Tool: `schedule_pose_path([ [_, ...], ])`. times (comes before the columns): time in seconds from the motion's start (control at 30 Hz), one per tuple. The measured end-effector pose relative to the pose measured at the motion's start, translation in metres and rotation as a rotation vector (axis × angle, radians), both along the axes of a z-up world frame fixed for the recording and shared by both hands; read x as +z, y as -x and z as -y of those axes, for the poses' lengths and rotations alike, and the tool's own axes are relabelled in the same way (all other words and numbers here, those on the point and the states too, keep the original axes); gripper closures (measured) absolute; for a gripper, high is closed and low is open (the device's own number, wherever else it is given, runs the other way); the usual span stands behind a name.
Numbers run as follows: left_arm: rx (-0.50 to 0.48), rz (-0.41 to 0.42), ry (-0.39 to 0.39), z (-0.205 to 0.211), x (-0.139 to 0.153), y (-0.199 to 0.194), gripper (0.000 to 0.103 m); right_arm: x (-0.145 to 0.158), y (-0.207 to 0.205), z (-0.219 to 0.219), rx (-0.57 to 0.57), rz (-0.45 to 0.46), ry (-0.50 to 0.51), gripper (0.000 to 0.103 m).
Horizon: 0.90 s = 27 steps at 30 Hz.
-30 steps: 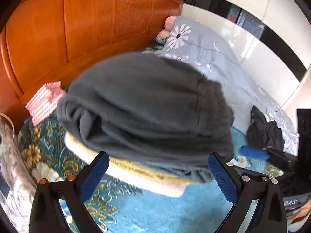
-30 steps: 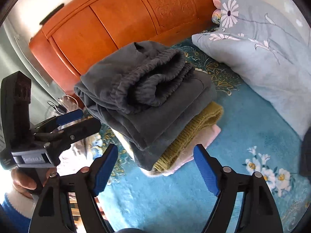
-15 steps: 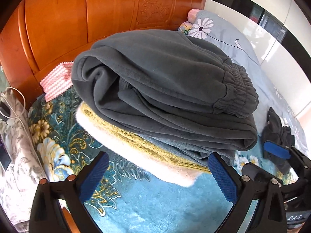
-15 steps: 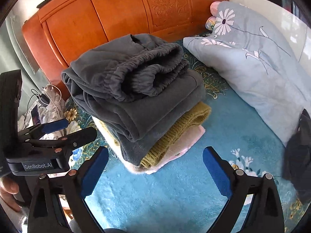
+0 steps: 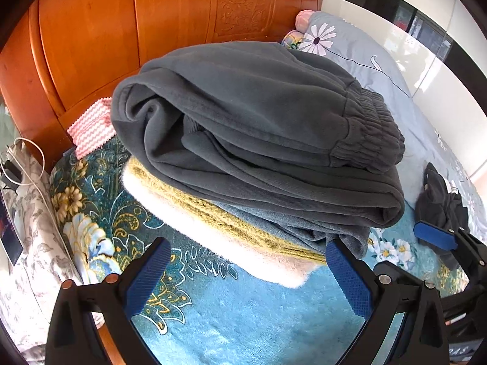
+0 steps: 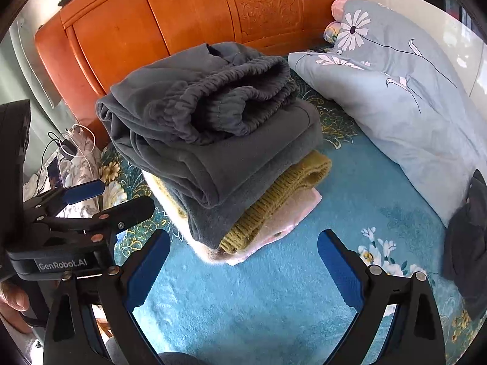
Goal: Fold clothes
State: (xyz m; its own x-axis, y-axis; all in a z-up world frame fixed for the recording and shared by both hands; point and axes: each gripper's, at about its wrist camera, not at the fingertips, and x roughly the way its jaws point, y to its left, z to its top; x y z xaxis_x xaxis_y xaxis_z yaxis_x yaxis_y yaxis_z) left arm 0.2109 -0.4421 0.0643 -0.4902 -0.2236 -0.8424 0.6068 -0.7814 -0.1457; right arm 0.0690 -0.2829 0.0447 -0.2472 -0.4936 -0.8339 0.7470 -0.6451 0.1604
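Folded dark grey sweatpants top a stack on the blue floral bedspread. Under them lie a mustard knit and a pale pink fleece. My left gripper is open just in front of the stack, holding nothing. My right gripper is open too, a little back from the stack's corner, also empty. The left gripper's body shows at the left of the right wrist view.
An orange wooden headboard stands behind the stack. A grey-blue daisy quilt lies to the right. A crumpled dark garment sits at the far right. A pink zigzag cloth and cables lie left.
Both grippers have drawn back from the stack, which now sits settled and sharper in view. The right gripper's jaws have spread wider than a second ago.
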Motion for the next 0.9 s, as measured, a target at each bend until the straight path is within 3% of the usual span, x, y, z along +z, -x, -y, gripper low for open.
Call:
schedule_pose_path([
  [0.5, 0.043, 0.028, 0.061, -0.005, -0.001, 0.001, 0.0, -0.005, 0.0, 0.001, 0.004, 0.021, 0.0, 0.005],
  [0.73, 0.024, -0.016, 0.036, 0.004, -0.002, -0.006, 0.0, -0.005, 0.001, 0.007, -0.003, 0.02, -0.002, 0.005],
  [0.9, -0.055, -0.073, 0.016, 0.017, -0.007, -0.008, 0.0, -0.005, 0.0, 0.017, -0.016, -0.011, -0.021, 0.005],
])
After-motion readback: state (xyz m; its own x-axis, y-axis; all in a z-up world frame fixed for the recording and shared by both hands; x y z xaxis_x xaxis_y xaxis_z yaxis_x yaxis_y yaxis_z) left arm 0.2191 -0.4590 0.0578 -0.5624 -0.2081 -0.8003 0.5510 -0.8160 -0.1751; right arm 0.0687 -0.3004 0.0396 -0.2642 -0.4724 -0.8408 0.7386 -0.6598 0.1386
